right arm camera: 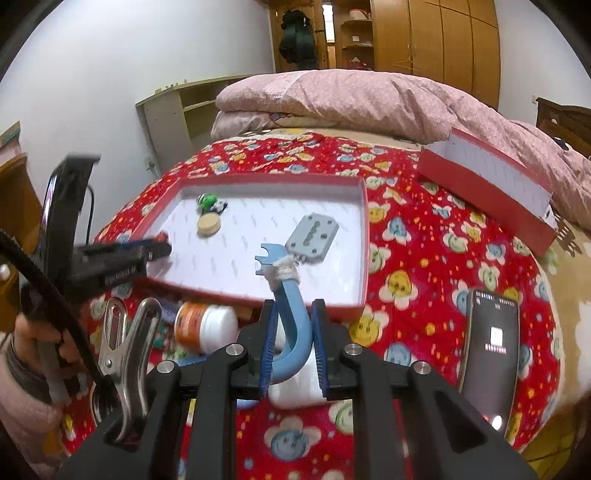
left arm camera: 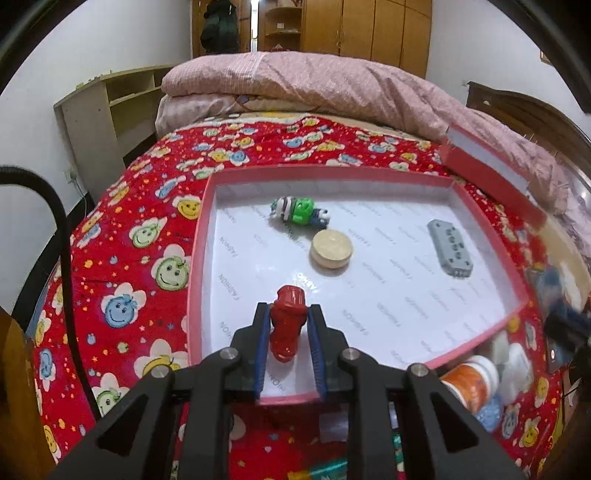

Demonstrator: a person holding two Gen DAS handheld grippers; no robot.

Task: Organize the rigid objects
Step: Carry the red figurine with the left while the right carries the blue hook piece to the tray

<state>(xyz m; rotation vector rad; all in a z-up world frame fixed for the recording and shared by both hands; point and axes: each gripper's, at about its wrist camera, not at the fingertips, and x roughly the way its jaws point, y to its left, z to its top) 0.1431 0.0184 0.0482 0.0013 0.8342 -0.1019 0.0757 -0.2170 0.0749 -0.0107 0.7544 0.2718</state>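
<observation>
My left tongs pinch a red toy over the red tray, ready to drop it beside the sorted pieces. My right tongs clamp a blue curved tool, carried trayward too.

A bedroom in a home. A bed with a red cartoon-print cover fills the middle, a folded pink quilt lies across its far end, wooden wardrobes stand at top right, and a coat hangs at upper centre beside corner shelves.
</observation>
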